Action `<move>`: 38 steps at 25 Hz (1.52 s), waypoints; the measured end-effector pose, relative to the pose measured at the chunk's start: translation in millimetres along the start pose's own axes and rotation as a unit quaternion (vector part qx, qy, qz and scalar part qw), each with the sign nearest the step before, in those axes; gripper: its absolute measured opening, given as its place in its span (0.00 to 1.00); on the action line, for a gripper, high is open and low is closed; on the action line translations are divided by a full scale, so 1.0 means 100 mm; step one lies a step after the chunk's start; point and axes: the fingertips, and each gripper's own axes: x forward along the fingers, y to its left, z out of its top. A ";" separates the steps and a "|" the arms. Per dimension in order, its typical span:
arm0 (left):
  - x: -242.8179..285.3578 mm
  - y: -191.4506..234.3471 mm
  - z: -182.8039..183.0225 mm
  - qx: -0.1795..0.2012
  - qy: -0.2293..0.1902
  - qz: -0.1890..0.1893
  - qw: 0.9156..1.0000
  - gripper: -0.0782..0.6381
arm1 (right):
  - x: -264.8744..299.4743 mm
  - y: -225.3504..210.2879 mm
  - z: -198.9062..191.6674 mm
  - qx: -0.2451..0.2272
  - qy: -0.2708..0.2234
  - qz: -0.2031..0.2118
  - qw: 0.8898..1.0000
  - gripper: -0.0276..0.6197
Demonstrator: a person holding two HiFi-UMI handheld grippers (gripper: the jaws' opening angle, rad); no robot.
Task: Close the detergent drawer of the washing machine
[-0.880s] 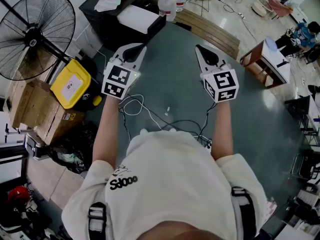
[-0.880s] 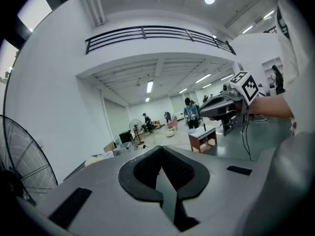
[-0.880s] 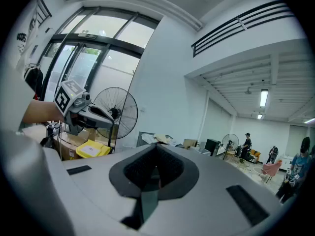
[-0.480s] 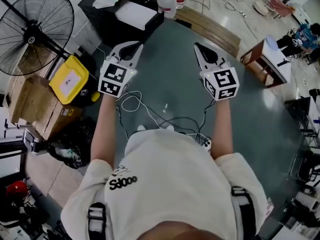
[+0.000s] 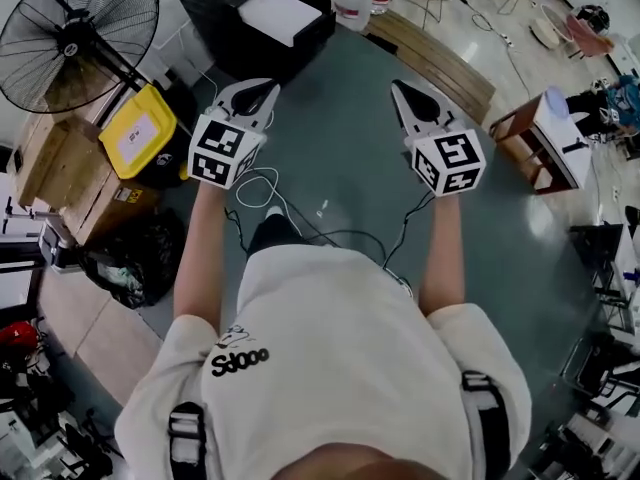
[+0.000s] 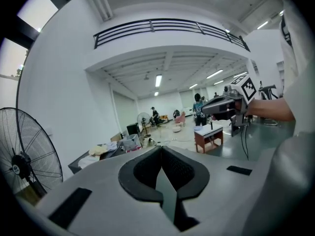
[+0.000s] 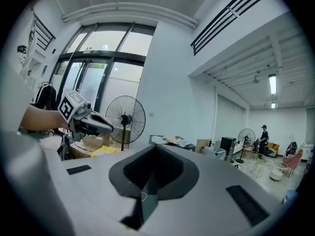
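The left gripper (image 5: 262,91) and right gripper (image 5: 403,92) are held side by side, well apart, above the grey-green floor (image 5: 340,158). On both, the jaws are closed tip to tip with nothing between them. A standing fan (image 5: 75,33) is at far left. No view shows the detergent drawer.

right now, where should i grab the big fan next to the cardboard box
Probably the fan by its upright pole, just below the round cage, coming in level from the side: the pole is slim and straight, the cage wide, open wire.
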 end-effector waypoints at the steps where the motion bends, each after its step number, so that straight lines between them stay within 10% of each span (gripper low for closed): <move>1: 0.03 0.01 0.00 0.001 0.001 0.002 1.000 0.13 | 0.02 -0.02 -0.01 0.002 -0.002 0.004 1.000 0.04; 38: 2.86 3.29 -0.91 -0.055 0.036 0.005 0.998 0.13 | 3.89 -1.59 -0.72 0.011 0.086 0.015 0.996 0.04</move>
